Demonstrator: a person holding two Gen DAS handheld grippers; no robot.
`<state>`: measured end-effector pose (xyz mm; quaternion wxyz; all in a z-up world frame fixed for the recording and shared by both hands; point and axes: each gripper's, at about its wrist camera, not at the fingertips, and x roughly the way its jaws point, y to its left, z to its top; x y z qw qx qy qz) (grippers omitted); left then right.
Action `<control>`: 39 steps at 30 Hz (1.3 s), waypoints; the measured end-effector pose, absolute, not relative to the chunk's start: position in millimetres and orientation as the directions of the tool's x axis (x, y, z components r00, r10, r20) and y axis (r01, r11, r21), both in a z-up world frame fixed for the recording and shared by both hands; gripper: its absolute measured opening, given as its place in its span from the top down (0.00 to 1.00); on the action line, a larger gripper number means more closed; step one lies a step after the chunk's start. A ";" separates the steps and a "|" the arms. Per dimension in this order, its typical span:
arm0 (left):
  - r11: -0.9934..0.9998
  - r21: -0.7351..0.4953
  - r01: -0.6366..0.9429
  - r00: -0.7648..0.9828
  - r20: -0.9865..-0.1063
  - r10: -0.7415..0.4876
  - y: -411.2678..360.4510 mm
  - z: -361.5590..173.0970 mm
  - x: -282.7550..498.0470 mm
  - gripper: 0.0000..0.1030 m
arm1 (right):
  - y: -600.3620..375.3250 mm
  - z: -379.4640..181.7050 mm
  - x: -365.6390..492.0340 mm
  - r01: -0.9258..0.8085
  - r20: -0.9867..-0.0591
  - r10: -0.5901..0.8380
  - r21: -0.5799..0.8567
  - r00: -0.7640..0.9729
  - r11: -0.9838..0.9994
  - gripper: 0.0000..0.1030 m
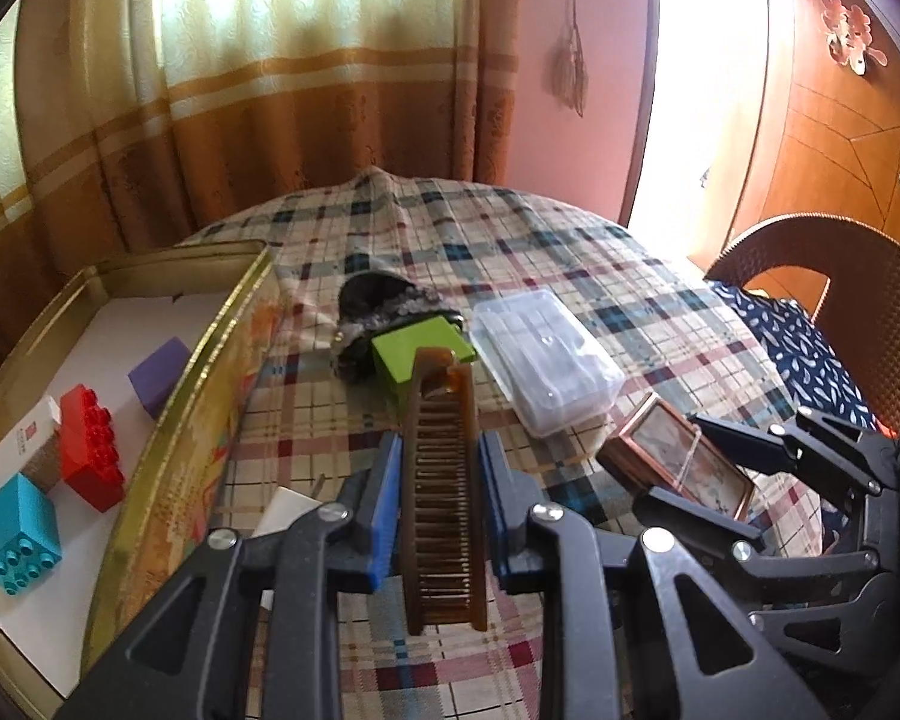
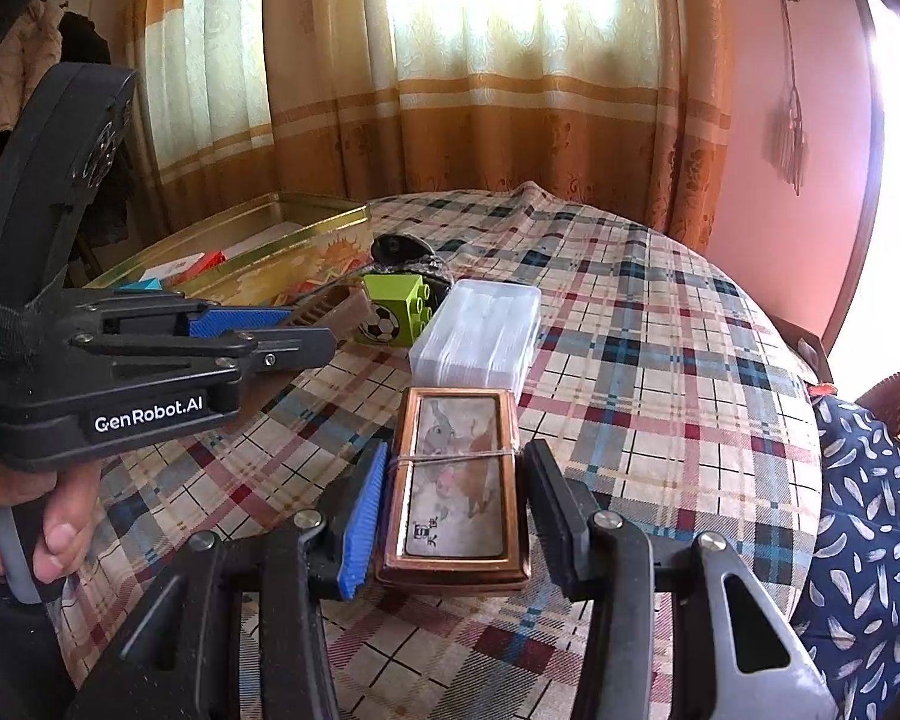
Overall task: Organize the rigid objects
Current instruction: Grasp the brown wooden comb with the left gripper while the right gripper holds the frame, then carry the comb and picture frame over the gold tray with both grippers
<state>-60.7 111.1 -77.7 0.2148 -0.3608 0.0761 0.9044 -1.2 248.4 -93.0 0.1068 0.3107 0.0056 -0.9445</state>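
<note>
Plaid tablecloth, comb clamped in left claw

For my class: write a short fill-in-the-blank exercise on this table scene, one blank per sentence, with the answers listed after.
1. The left gripper is shut on a brown ____.
2. The red brick lies inside the gold ____.
3. The picture on the green block shows a ____.
4. The right gripper is around a copper-rimmed case, bound with a thin ____.

Missing words: comb; tin; football; band
</note>
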 end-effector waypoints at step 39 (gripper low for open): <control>-0.946 -0.010 -0.324 -0.788 -0.550 0.276 87.7 -59.1 -42.1 0.77 | 247.8 -88.6 12.7 0.213 -0.494 -0.198 0.026 -0.847 -0.977 0.53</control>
